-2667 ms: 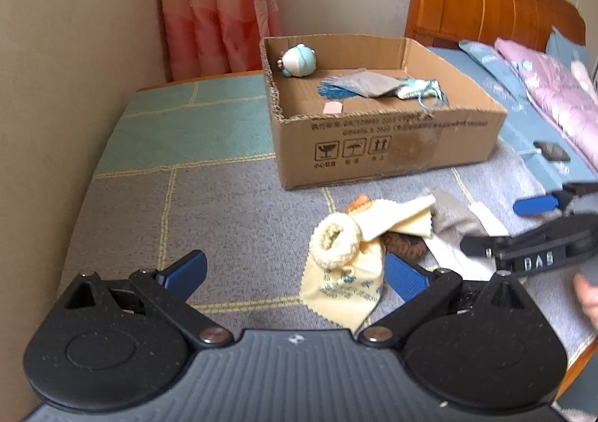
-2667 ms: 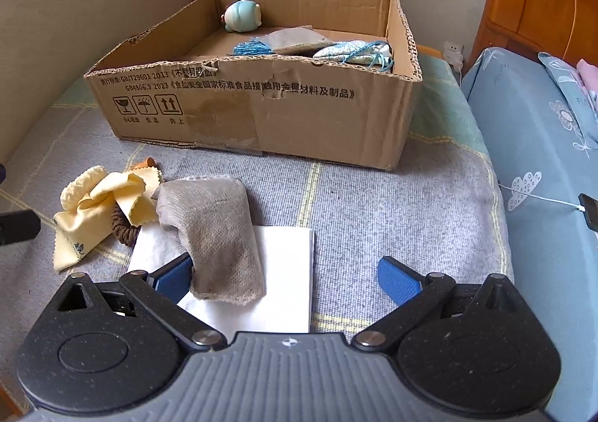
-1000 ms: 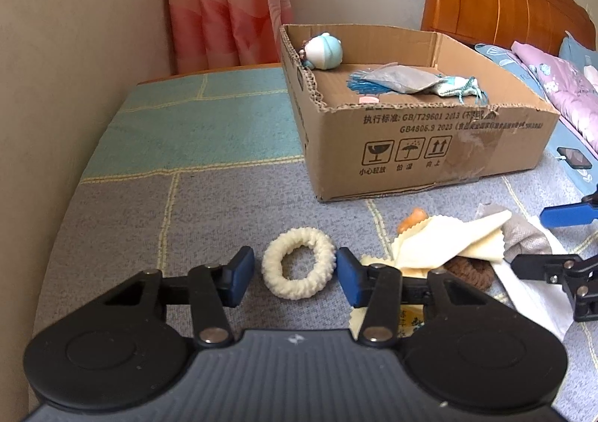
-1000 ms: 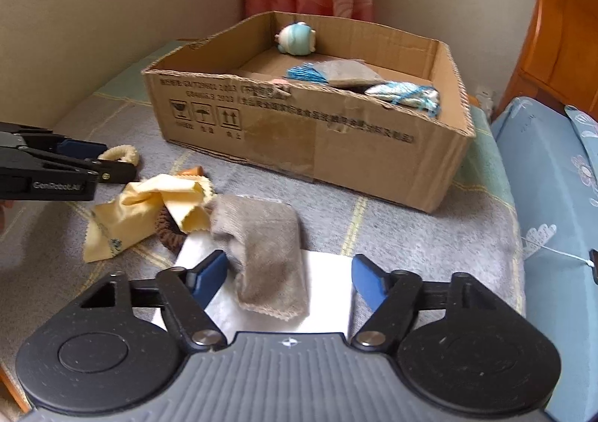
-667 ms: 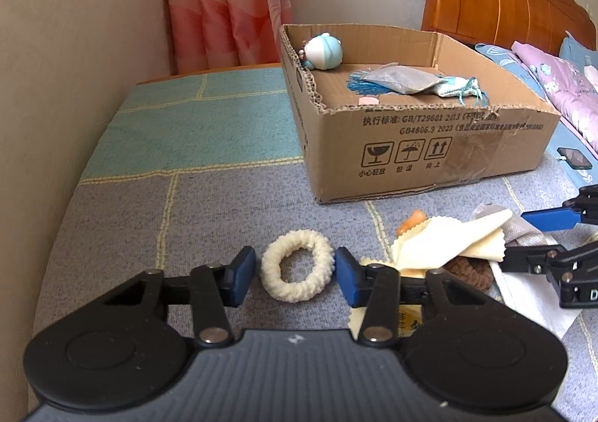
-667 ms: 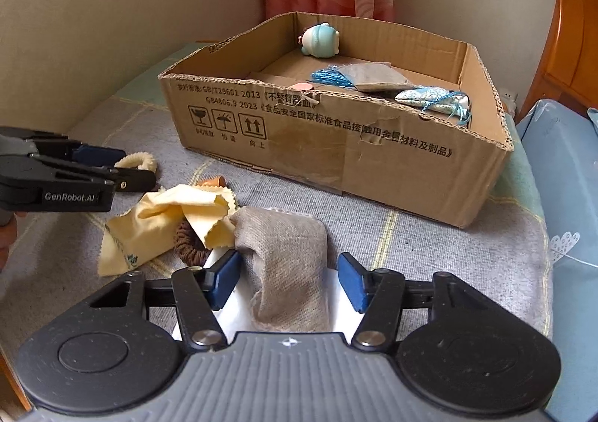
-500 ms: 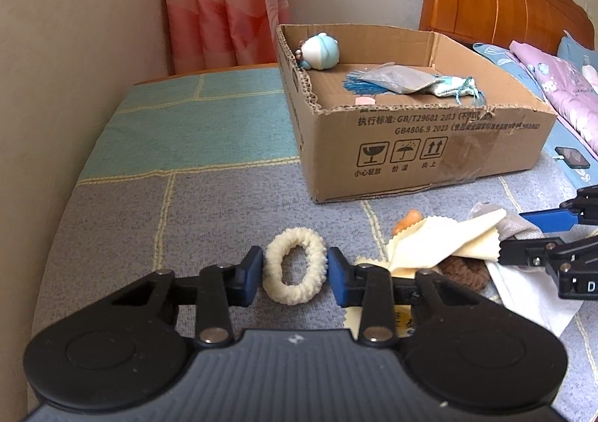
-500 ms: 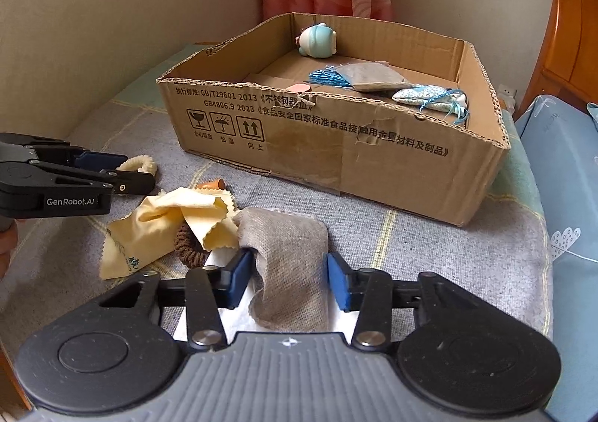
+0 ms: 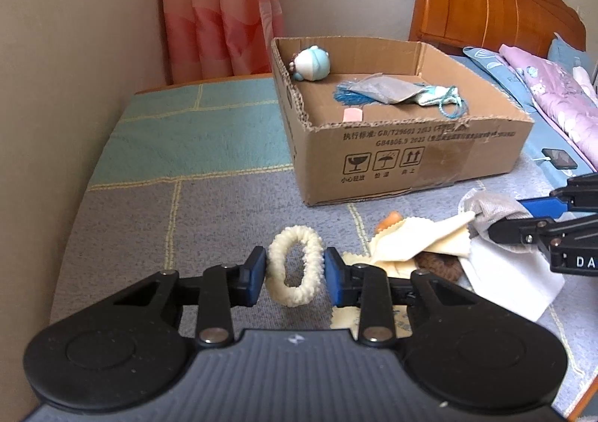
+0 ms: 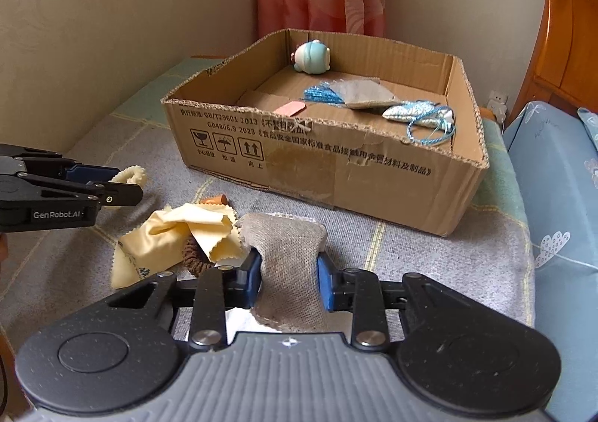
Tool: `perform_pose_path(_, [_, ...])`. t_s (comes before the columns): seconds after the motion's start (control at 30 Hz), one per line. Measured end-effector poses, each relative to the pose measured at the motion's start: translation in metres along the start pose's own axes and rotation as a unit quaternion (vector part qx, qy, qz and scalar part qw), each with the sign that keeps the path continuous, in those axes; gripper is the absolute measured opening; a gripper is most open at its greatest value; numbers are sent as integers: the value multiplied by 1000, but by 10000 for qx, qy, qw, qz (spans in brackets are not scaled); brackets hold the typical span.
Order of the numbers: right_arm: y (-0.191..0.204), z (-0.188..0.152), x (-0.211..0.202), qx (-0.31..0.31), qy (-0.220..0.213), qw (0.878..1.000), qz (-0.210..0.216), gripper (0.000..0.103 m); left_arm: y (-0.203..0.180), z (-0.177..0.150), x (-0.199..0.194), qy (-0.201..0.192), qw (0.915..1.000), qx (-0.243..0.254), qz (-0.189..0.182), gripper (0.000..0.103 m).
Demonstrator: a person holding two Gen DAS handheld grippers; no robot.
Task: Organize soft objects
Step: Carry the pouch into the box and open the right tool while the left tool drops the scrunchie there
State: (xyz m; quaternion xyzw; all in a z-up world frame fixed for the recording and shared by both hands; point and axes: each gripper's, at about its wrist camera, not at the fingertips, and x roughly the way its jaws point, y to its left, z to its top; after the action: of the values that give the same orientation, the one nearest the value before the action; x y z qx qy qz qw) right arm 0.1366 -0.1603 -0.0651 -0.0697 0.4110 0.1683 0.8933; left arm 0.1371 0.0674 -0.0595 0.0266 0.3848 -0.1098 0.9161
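The left gripper (image 9: 295, 270) has just closed, pinching the cream fluffy hair ring (image 9: 295, 268); the right gripper (image 10: 287, 278) has just closed on the grey-brown woven cloth pouch (image 10: 286, 257), at five o'clock from the ring.

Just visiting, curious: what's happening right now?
Left gripper shut on cream fluffy hair tie. Right gripper shut on grey woven cloth. Open cardboard box ahead, path unobstructed.

We see two matching grippers, the left gripper (image 9: 295, 274) and the right gripper (image 10: 287, 279); each has a ribbed grey body flanked by two round black discs, black linkage arms with silver pivot screws, and blue pads (image 9: 255, 274) at the fingers; white lettering (GenRobot.AI) marks the left one's side.
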Motion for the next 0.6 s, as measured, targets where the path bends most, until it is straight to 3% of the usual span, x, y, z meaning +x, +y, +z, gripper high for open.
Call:
perform_pose_path(0.3, [-5, 14, -30, 40, -122, 9999, 98, 35, -5, -2, -20, -22, 9998, 129, -130, 32])
perform_pose_path(0.6, [-21, 60, -67, -206, -725, 9971, 37, 35, -7, 1, -31, -171, 9997, 147, -118, 32])
